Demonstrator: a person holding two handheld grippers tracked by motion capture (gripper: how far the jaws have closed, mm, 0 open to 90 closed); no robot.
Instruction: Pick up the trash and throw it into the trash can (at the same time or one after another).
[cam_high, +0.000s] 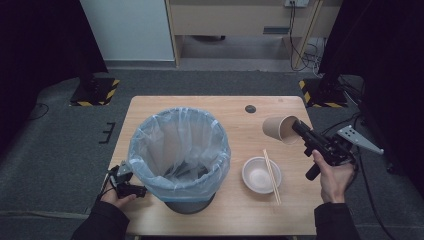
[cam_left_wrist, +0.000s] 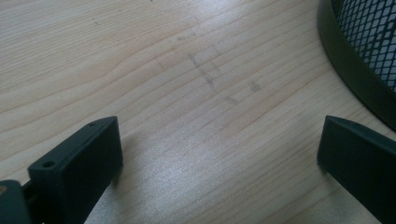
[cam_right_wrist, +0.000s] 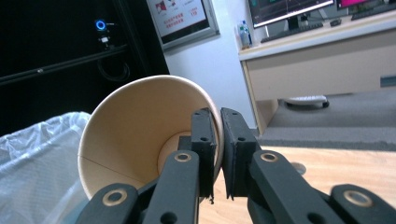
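High view: right gripper (cam_high: 296, 126) clamped on cup (cam_high: 279, 129) rim, cup lifted on its side above table (cam_high: 235, 210), right of bin (cam_high: 180, 155). Left gripper (cam_left_wrist: 219, 154) spread wide, empty, beside bin base.

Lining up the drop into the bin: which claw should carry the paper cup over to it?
Right. The right claw is already shut on the paper cup wall, lifted beside the lined bin. The left claw is open and empty, low on the table by the bin's base.
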